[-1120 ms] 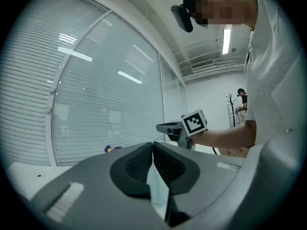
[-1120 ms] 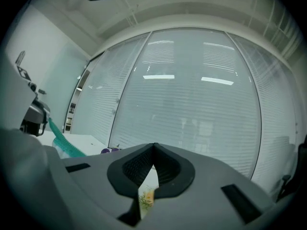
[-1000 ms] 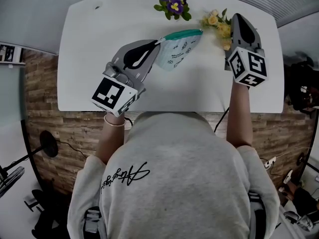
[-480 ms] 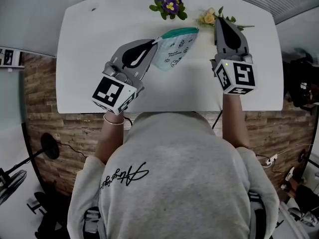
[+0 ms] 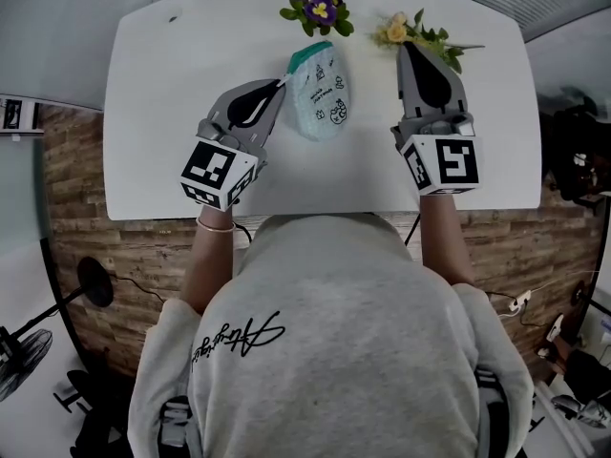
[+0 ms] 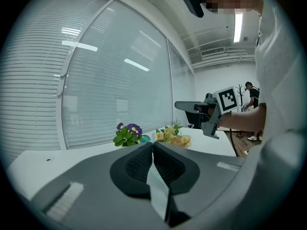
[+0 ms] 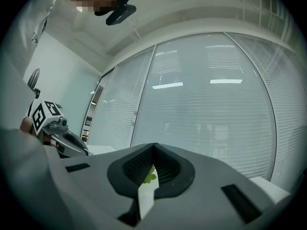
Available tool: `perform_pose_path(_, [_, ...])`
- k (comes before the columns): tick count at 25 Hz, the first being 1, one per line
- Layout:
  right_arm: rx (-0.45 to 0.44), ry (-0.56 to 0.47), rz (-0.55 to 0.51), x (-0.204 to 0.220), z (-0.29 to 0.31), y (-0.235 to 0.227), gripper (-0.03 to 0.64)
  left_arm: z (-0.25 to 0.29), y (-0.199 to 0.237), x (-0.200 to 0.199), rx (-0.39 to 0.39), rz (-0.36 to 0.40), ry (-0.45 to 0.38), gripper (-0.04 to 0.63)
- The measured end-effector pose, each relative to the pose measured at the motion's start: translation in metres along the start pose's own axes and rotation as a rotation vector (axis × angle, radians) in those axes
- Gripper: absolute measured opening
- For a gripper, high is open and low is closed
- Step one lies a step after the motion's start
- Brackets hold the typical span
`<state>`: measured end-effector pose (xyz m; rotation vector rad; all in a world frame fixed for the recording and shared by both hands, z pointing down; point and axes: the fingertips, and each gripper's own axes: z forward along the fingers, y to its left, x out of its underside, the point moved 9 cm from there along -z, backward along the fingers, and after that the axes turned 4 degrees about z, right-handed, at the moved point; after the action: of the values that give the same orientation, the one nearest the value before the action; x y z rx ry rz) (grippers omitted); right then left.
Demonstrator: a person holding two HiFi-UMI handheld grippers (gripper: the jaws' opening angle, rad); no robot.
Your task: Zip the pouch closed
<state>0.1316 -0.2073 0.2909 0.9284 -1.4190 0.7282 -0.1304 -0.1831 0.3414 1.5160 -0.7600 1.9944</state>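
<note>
A pale pouch (image 5: 321,92) with small prints and a teal zip edge (image 5: 310,54) lies lengthwise on the white table (image 5: 162,113), teal end away from me. My left gripper (image 5: 283,82) is shut at the pouch's left edge and seems to pinch it. In the left gripper view its jaws (image 6: 152,143) meet, with a sliver of teal just past them. My right gripper (image 5: 417,46) is shut and holds nothing. It stands apart to the right of the pouch, tips by the yellow flowers (image 5: 410,31). A green leaf shows under its closed tips (image 7: 153,145).
Purple flowers (image 5: 315,6) sit at the table's far edge behind the pouch; both bunches also show in the left gripper view (image 6: 128,134). A window with blinds (image 7: 211,109) lies beyond the table. A brick-patterned floor (image 5: 86,227) lies below the near edge.
The pouch has swung from stretched out to the right to lying lengthwise, teal end far. The left gripper has sunk with it. The right gripper has moved left, toward the pouch.
</note>
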Motion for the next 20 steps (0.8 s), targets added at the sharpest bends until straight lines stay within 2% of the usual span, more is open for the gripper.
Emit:
perform_pose_path(7, [-0.038, 0.014, 0.02, 0.005, 0.0, 0.012, 0.0, 0.008, -0.002, 0.02, 0.017, 0.002, 0.082, 0.009])
perform_pose_path(20, [-0.141, 0.076, 0.083, 0.023, -0.006, 0.036, 0.002, 0.022, -0.02, 0.048, 0.113, -0.018, 0.205, 0.015])
